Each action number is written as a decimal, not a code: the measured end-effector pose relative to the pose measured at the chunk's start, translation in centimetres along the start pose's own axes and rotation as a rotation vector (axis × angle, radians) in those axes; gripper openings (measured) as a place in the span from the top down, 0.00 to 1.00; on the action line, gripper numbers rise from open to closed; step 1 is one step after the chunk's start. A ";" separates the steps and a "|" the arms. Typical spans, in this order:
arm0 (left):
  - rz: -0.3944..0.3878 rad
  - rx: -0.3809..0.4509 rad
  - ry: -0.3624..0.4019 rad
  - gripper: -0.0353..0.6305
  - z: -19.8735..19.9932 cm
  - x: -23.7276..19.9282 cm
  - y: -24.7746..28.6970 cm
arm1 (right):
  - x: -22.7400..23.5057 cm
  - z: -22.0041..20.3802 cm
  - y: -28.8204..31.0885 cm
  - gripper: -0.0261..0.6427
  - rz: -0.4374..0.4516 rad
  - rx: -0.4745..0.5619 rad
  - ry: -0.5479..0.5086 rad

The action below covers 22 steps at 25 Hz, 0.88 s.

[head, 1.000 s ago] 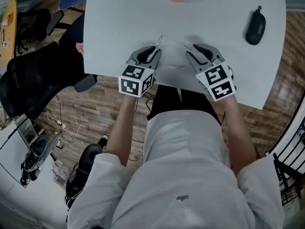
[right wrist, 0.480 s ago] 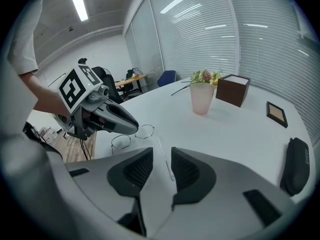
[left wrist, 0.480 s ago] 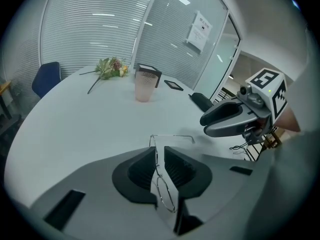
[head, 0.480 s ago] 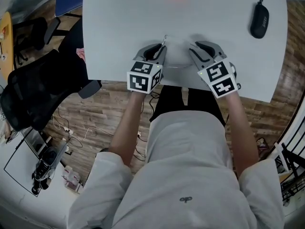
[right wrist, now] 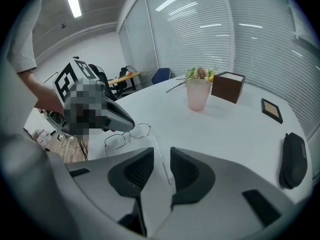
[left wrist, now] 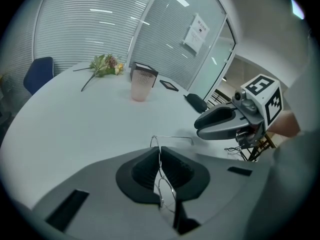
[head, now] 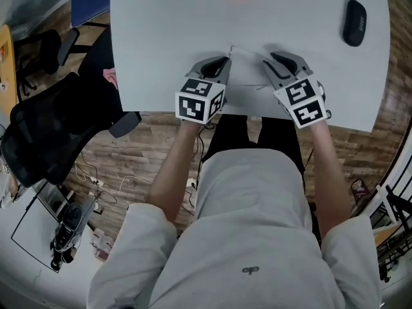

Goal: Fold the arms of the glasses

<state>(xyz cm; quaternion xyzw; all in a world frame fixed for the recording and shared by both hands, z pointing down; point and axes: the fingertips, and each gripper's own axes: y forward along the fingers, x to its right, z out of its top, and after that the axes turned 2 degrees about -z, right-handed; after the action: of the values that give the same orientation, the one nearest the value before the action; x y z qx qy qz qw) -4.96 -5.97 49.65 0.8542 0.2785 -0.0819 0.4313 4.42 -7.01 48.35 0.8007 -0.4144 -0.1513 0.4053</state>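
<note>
We hold the wire glasses (left wrist: 165, 191) by the front frame, left gripper (left wrist: 160, 160) clamped shut on it over the white table (head: 167, 31). Right gripper (right wrist: 161, 159), just right of the left gripper, is fairly wide and its jaws have just been closing. The open temple arm (right wrist: 165, 175) lies between its pads, untouched. The arm's long axis runs away from the left gripper, along our right jaws, so the right hand is nearer.

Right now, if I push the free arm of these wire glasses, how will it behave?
The glasses look thin-wired, so they are probably light and springy. The arm may flex before it folds. Clamped at just one spot in the left gripper, they could twist or slip.
</note>
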 end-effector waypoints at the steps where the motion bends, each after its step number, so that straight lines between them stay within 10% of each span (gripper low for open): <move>1: -0.005 0.001 -0.001 0.91 0.0 0.1 0.0 | 0.0 -0.1 0.1 0.80 -0.002 -0.004 0.000; 22: -0.086 0.046 -0.148 0.91 0.4 0.4 0.4 | 0.5 -3.1 1.8 0.87 -0.065 -0.084 -0.047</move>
<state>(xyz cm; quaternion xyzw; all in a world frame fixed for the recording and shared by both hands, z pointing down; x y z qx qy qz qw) -4.38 -6.30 49.53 0.8427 0.2801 -0.1696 0.4273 5.59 -6.34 51.72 0.7922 -0.3910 -0.2002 0.4236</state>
